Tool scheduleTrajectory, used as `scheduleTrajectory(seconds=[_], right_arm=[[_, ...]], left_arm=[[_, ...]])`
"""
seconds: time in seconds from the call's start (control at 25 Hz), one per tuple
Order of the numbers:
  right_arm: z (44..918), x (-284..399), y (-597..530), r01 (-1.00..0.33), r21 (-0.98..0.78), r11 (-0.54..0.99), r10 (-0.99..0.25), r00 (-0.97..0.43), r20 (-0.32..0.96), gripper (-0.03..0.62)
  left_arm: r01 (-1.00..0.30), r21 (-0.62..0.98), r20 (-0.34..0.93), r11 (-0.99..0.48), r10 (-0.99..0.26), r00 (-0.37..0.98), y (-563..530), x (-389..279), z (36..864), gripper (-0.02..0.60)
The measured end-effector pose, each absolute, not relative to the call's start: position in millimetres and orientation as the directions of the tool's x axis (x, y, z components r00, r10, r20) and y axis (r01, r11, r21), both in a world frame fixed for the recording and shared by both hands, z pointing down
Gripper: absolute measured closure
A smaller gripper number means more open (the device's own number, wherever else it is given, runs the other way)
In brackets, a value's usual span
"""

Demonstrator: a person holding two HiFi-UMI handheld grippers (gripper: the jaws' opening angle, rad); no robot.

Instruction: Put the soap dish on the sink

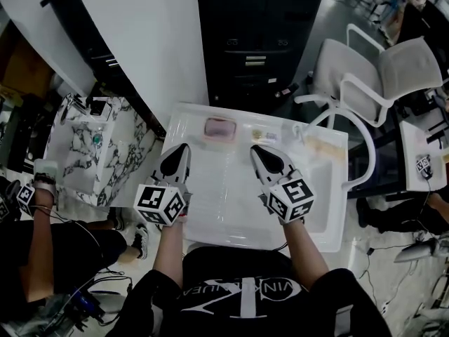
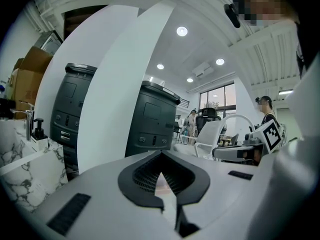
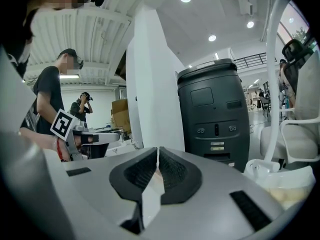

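Note:
A pink soap dish (image 1: 219, 128) lies on the back ledge of the white sink (image 1: 330, 209), left of the middle. My left gripper (image 1: 175, 153) hovers over the basin, just in front of and left of the dish, apart from it. Its jaws stand shut with nothing between them, as the left gripper view (image 2: 160, 158) also shows. My right gripper (image 1: 265, 153) hangs over the basin to the right of the dish, also shut and empty (image 3: 158, 151). Both point toward the sink's back ledge.
A pale yellowish thing (image 1: 319, 143) lies on the sink's right back ledge. Behind the sink stand a black cabinet (image 1: 256, 41) and a white partition (image 1: 154, 41). A white chair (image 1: 379, 76) is at the right, a marble-patterned unit (image 1: 98, 149) at the left. Another person's marked gripper (image 1: 24, 199) is at the far left.

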State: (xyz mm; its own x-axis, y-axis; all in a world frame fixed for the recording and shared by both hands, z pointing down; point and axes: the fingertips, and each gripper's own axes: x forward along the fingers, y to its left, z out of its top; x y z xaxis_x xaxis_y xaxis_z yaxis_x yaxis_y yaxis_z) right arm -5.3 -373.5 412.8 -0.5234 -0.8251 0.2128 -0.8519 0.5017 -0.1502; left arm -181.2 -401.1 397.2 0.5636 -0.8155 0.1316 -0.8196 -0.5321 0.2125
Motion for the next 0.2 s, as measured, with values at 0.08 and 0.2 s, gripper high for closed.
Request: scheduleTrajectory(seconds=[0.08, 0.2], right_arm=[[414.0, -5.5, -372.2, -0.853, -0.151, 0.5, -0.826, -0.522, 0.213, 0.562], [415.6, -5.5, -369.9, -0.853, -0.153, 0.498, -0.827, -0.521, 0.212, 0.562]], left_arm=[[-0.818, 0.212, 0.133, -0.534, -0.814, 0.566, -400.0, -181.0, 398.6, 0.568], [-0.815, 0.213, 0.134, -0.538, -0.81, 0.57, -397.8, -179.8, 401.1, 0.568]])
